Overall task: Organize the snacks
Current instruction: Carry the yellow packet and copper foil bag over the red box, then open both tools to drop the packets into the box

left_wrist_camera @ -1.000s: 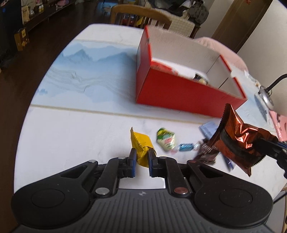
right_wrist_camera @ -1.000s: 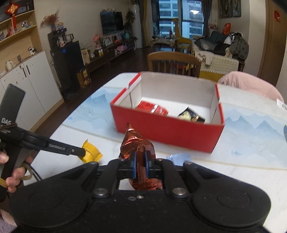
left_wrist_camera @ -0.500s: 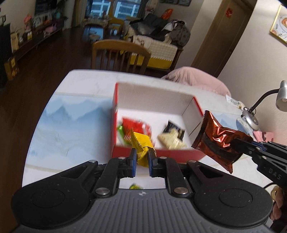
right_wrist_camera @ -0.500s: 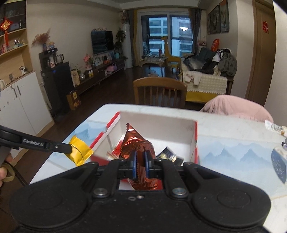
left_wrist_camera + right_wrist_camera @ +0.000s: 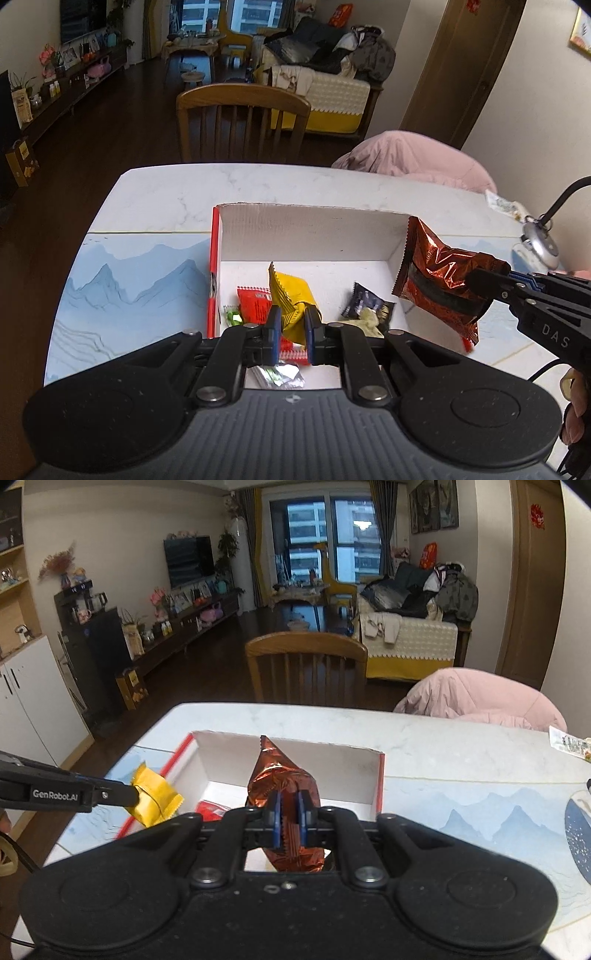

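Note:
My left gripper [image 5: 290, 334] is shut on a yellow snack packet [image 5: 293, 297] and hangs over the open red box [image 5: 314, 229]. Inside the box lie a red packet [image 5: 255, 302], a dark packet [image 5: 367, 304], a green candy [image 5: 233, 317] and a silvery wrapper [image 5: 279, 374]. My right gripper [image 5: 289, 821] is shut on a copper-brown foil packet [image 5: 282, 786] above the box's near right side. In the left wrist view that copper-brown packet [image 5: 439, 280] and the right gripper [image 5: 491, 282] hang over the box's right wall. The right wrist view shows the yellow packet [image 5: 155, 799] over the box's left wall [image 5: 177, 760].
The box stands on a white marble table [image 5: 177, 192] with a blue mountain-print mat [image 5: 122, 280]. A wooden chair [image 5: 243, 125] stands beyond the far edge, a pink cushion [image 5: 413, 162] to its right. A desk lamp [image 5: 539, 243] and a small wrapper [image 5: 504, 203] lie at the right.
Both grippers have carried their packets forward and up from the near table to above the open box. The loose snacks on the near table have dropped out of view.

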`<state>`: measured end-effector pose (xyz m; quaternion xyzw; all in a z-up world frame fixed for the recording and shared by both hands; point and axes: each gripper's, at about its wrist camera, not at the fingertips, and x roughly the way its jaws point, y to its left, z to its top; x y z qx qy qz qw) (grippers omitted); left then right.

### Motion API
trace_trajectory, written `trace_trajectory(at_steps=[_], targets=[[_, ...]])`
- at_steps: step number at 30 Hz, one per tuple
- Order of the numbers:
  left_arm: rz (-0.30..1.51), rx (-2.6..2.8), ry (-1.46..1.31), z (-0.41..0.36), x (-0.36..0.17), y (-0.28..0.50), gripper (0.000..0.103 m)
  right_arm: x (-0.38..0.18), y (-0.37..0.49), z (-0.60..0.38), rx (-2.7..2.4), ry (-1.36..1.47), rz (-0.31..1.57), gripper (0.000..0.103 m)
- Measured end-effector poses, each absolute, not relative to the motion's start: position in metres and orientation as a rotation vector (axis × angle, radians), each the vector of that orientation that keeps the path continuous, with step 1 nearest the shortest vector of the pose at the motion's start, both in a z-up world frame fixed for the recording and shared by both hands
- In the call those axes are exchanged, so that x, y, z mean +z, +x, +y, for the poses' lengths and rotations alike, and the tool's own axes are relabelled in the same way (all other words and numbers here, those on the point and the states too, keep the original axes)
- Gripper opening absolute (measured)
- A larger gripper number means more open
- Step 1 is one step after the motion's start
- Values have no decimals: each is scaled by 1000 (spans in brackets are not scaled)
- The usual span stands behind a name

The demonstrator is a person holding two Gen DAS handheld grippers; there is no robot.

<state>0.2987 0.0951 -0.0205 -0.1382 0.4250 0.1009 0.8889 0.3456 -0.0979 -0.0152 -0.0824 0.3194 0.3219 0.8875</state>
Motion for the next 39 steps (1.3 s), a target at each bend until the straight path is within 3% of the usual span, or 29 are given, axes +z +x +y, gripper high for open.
trace_trajectory(at_steps=[24,30,39], targets=[[1059,269,-258,110,-88,366,12,-91,413,-60,714,-179,915,9],[1069,271,-260,111,-90,364,13,-91,416,-61,709,-188,925,21],[1063,264,-272,110,-85,349,13,-81,405,-71,701,-187,907,26]])
